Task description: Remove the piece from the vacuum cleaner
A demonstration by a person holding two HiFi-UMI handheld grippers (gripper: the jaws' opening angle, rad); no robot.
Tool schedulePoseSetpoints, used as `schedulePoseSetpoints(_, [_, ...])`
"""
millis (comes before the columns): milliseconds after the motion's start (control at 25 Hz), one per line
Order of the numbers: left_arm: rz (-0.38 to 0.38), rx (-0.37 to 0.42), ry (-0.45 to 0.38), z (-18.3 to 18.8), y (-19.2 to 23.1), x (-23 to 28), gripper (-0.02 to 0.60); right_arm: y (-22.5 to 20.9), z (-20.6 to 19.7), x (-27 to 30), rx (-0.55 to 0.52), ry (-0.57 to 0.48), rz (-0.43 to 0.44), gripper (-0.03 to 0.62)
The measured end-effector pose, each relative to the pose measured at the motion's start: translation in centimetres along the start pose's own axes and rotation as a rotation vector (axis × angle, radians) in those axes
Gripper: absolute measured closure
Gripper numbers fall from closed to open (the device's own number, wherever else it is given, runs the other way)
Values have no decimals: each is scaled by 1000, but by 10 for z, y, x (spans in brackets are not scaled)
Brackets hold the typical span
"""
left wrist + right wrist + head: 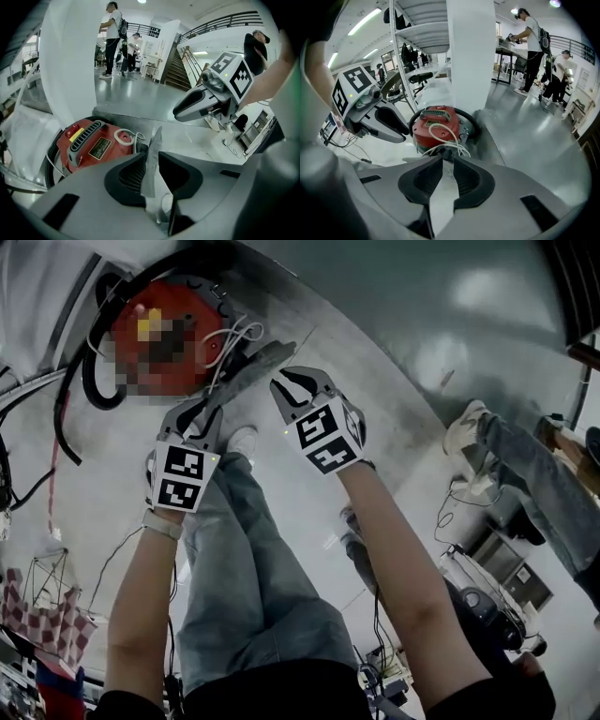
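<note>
The red vacuum cleaner (155,329) lies on the grey floor at the upper left of the head view, with a black hose (89,381) looped round it and a white cord (234,334) on its side. My left gripper (202,418) is shut on a flat grey piece (246,371) that points toward the vacuum. In the left gripper view the piece (153,140) stands edge-on between the jaws of the left gripper (151,159), short of the vacuum (93,145). My right gripper (295,381) hovers just right of the piece. In its own view the right gripper (447,161) is open and holds nothing, facing the vacuum (436,126).
A white pillar (471,56) rises just behind the vacuum. Jeans-clad legs (244,559) stand under my arms; another person's leg and shoe (525,474) are at the right. Cables and gear (478,596) lie at the lower right. People (112,37) stand far off near stairs (180,70).
</note>
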State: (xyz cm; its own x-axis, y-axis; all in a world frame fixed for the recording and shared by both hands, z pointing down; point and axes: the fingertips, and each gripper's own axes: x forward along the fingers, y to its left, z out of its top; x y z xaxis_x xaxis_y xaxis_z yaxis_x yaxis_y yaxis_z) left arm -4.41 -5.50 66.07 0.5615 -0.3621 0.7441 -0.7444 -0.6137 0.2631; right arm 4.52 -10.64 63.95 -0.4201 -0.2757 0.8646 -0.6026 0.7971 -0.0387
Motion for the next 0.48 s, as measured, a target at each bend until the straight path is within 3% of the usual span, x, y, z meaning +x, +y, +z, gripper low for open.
schedulePoseSetpoints(480, [28, -23, 31, -46, 27, 80, 492, -13, -28, 83, -126, 24, 30, 488])
